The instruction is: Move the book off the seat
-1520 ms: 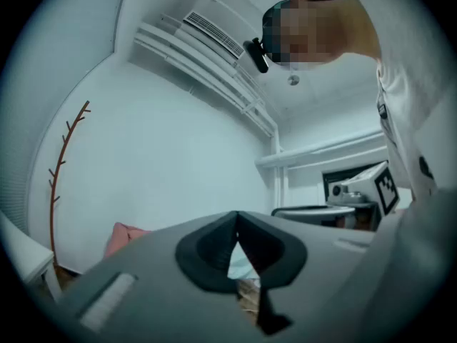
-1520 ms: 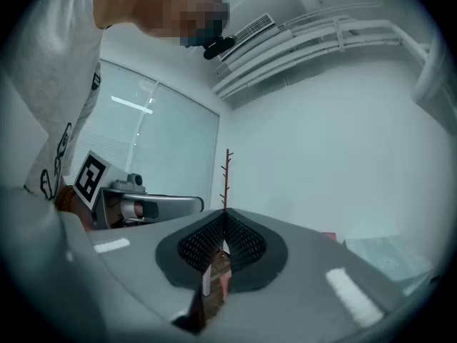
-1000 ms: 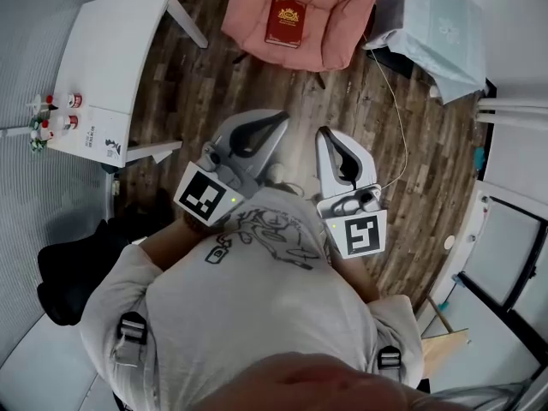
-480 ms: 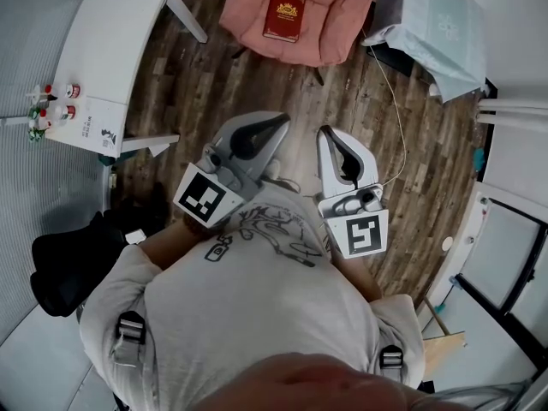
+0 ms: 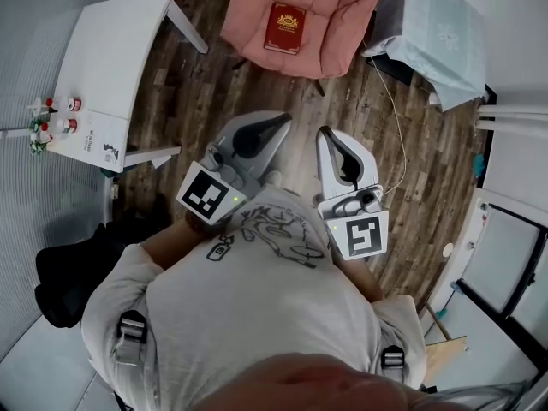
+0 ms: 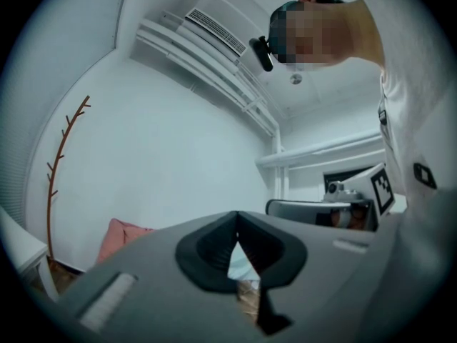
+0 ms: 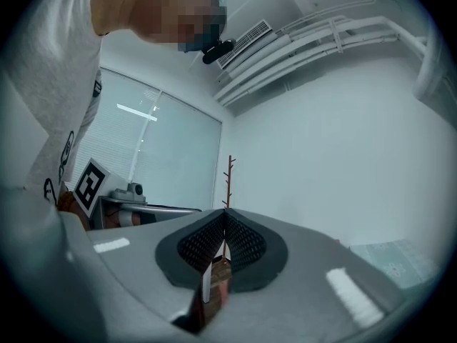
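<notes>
One dark red hardcover book with a gold emblem (image 5: 286, 28) lies flat in the middle of the single pink cushioned seat (image 5: 336, 26), well apart from both grippers. The left hand-held gripper (image 5: 281, 122) and the right hand-held gripper (image 5: 325, 134) are each closed on nothing, side by side at the person's chest. Between them and the seat lies brown plank floor (image 5: 257, 84). One thin white cable (image 5: 396, 110) trails to the right. One white bench (image 5: 111, 41) at the left carries a cluster of small red-capped bottles (image 5: 60, 114), too small to count. One pale blue cloth-draped bench (image 5: 437, 32) stands just beside the seat.
</notes>
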`<state>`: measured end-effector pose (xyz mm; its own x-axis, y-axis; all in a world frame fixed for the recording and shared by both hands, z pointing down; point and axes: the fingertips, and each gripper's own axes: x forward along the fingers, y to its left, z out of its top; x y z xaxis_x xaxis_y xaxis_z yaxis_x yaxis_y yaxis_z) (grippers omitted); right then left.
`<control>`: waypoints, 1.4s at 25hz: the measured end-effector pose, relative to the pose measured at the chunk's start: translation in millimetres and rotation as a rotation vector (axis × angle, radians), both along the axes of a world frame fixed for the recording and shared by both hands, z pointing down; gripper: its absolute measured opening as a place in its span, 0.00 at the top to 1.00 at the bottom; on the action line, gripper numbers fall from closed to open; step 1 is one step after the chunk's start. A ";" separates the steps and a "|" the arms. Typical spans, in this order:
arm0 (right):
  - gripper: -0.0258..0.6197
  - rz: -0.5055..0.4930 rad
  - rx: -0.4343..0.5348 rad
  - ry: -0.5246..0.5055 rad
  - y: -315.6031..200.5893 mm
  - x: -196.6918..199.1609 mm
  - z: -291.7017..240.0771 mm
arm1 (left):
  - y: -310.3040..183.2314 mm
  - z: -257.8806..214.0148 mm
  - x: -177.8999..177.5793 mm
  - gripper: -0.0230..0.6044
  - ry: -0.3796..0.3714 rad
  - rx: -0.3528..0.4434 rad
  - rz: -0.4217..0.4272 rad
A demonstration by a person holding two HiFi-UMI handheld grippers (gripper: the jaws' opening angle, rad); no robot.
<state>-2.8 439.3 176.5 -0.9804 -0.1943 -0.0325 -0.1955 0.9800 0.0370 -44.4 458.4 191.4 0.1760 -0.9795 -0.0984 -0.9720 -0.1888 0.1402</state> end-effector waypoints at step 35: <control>0.95 0.044 -0.062 0.073 -155.4 -317.6 31.4 | -155.7 45.8 -317.9 0.96 0.068 -0.087 0.039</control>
